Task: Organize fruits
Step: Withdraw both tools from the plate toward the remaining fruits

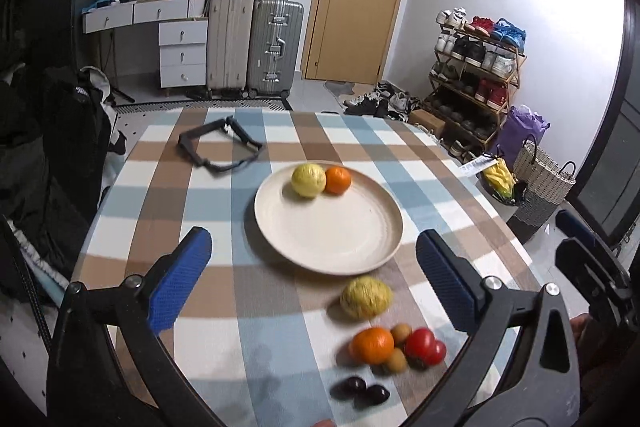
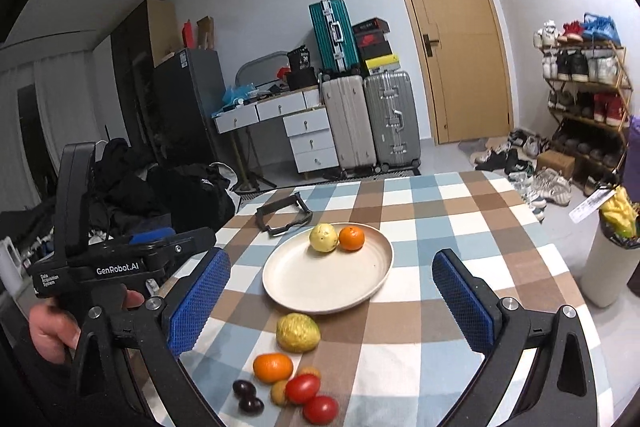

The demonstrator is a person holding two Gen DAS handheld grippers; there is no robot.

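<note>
Where the left claw [image 2: 160, 239] shows, its label reads "GenRobot.AI".

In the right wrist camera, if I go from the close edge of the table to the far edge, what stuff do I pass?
Dark plums → orange → bumpy yellow fruit → plate → the yellow fruit and orange on the plate, side by side → black frame.

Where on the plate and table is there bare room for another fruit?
The plate's near half is bare; only a yellow fruit and an orange sit at its far edge. The checked cloth right of the plate is also free. It is crowded near the front: lemon, orange, tomatoes, dark plums.
</note>
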